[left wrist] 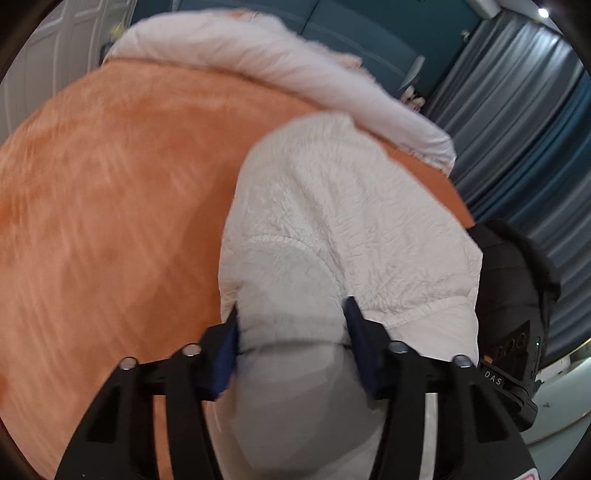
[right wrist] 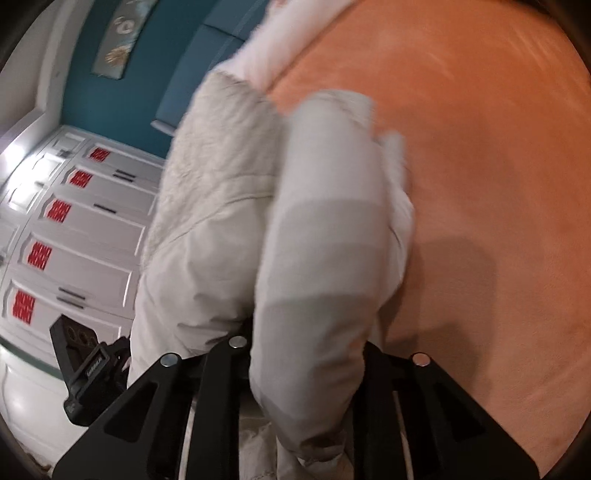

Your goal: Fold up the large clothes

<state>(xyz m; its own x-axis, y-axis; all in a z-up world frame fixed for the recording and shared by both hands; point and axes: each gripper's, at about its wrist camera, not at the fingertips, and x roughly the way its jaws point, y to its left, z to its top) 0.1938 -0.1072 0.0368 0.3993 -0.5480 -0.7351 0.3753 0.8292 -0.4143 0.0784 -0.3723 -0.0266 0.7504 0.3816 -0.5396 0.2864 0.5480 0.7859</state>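
Observation:
A large white padded jacket [left wrist: 332, 206] with a fleecy lining lies bunched on the orange bed cover [left wrist: 110, 184]. My left gripper [left wrist: 293, 338] is shut on a thick fold of it, and the cloth bulges between the blue pads [left wrist: 229, 343]. In the right wrist view the same jacket [right wrist: 221, 221] drapes over my right gripper [right wrist: 306, 347]. The cloth hides the fingertips, and a smooth grey-white fold runs between the finger bases, so this gripper is shut on the jacket too.
A white fluffy blanket [left wrist: 277, 62] lies along the far side of the orange cover [right wrist: 480, 184]. Beyond it are a teal headboard [left wrist: 351, 29] and grey curtains [left wrist: 517, 129]. White wardrobe doors with red stickers [right wrist: 74, 240] stand on the left. A dark sleeve [left wrist: 517, 266] is beside the jacket.

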